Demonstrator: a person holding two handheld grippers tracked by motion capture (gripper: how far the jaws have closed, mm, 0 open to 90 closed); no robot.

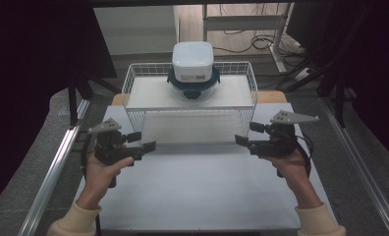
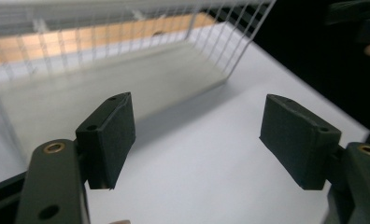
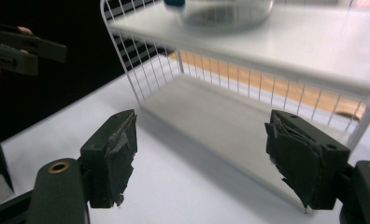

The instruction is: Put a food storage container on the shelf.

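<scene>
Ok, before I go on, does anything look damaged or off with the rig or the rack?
Yes: the pads on the right gripper are torn, with ragged edges and loose flaps on both jaws. The left gripper pads look intact. The container stands upright on the wire rack.

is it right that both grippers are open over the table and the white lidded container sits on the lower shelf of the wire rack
Not quite. The white lidded container sits on the upper shelf of the wire rack, stacked on a glass container, as the high view shows. The rest holds: the left gripper and right gripper both have their jaws apart over the table.
</scene>
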